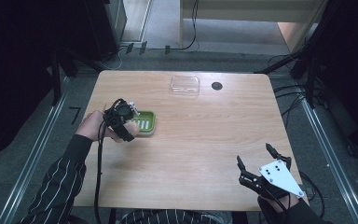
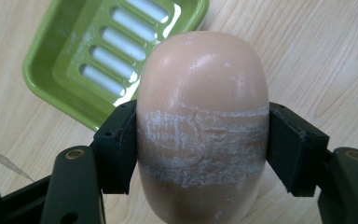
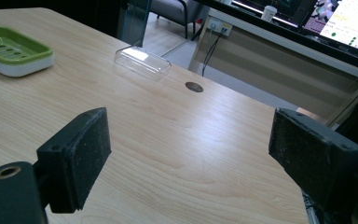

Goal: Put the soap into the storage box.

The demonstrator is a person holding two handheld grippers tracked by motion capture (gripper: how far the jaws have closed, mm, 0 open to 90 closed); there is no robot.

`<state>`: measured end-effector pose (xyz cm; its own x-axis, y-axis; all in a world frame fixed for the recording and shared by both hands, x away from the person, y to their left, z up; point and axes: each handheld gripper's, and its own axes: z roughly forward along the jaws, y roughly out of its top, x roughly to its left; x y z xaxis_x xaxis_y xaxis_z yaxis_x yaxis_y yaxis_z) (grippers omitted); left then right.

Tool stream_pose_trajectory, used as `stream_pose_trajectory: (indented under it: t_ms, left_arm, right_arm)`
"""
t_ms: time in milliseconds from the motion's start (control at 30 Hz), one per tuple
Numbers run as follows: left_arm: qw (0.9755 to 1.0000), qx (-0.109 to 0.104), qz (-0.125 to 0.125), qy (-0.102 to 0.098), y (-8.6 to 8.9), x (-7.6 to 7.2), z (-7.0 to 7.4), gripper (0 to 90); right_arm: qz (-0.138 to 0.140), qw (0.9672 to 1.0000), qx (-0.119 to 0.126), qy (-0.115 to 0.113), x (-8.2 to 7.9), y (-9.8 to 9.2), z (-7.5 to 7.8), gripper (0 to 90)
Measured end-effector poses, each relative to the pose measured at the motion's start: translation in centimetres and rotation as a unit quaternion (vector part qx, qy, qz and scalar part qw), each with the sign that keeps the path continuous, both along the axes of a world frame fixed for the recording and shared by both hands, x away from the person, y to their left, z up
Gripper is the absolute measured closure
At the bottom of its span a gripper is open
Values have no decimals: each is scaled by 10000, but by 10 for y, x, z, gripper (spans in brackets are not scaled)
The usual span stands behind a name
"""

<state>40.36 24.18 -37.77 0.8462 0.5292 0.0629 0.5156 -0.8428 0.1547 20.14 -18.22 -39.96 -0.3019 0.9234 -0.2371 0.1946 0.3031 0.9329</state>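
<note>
1. Nearest the lens in the left gripper view, a pinkish bar of soap point(image 2: 203, 126) sits clamped between the two black pads point(image 2: 116, 144), which press on its scuffed, whitish middle band from either side.
2. From above, the left gripper point(image 1: 129, 111) is held over the table's left part, at the near-left edge of the green soap dish point(image 1: 145, 122); the hand point(image 1: 103, 127) wraps its body, and a striped sleeve point(image 1: 58, 186) runs in from the lower left.
3. Soap dish: slotted green tray on a white base, lying just beyond the soap and holding nothing.
4. At the near-right corner, the right gripper point(image 1: 254, 157) is held low over the wooden table point(image 1: 205, 140), jaws spread wide with nothing between them, grey plate on top.
5. Farther back lie a clear plastic lid point(image 1: 185, 86) and, just right of it, a dark round hole point(image 1: 216, 86); both are well apart from either gripper.
</note>
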Motion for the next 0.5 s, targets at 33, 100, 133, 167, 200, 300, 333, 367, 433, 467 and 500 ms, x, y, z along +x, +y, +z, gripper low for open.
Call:
stream_pose_trajectory:
  t_ms: [33, 100, 133, 167, 200, 300, 333, 367, 433, 467, 500]
  left_arm:
    - [10000, 2, -5, -2, 0, 1, 1, 336]
    - [10000, 5, -40, -42, 0, 3, 2, 336]
    - [10000, 32, -40, -25, 0, 4, 2, 336]
    - [10000, 34, -53, -8, 0, 5, 1, 336]
    - [10000, 40, -59, 17, 1, 6, 1, 336]
    - [10000, 50, -64, 3, 1, 8, 1, 336]
    - [9999, 78, -128, 9, 0, 9, 2, 336]
    - [9999, 82, -136, 11, -1, 9, 2, 336]
    - [9998, 87, -184, 11, -2, 11, 4, 336]
    - [9998, 93, -192, -6, -2, 11, 4, 336]
    - [9998, 82, -174, -24, -3, 12, 4, 336]
  right_arm:
    - [-2, 10000, 7, 8, 0, 0, 0, 134]
    - [-12, 10000, 12, 8, 0, 0, 0, 135]
    - [-10, 10000, 10, 9, 0, 0, 0, 134]
    - [-7, 10000, 10, 8, 0, 0, 0, 135]
    - [-5, 10000, 9, 9, 0, 0, 0, 134]
    - [-11, 10000, 10, 8, 0, 0, 0, 135]
    - [-10, 10000, 6, 10, 0, 0, 0, 134]
    - [-9, 10000, 6, 12, 0, 0, 0, 134]
    - [-10, 10000, 0, 6, 1, 0, 0, 134]
    - [-10, 10000, 2, 6, 1, 0, 0, 135]
    - [-8, 10000, 0, 7, 1, 0, 0, 134]
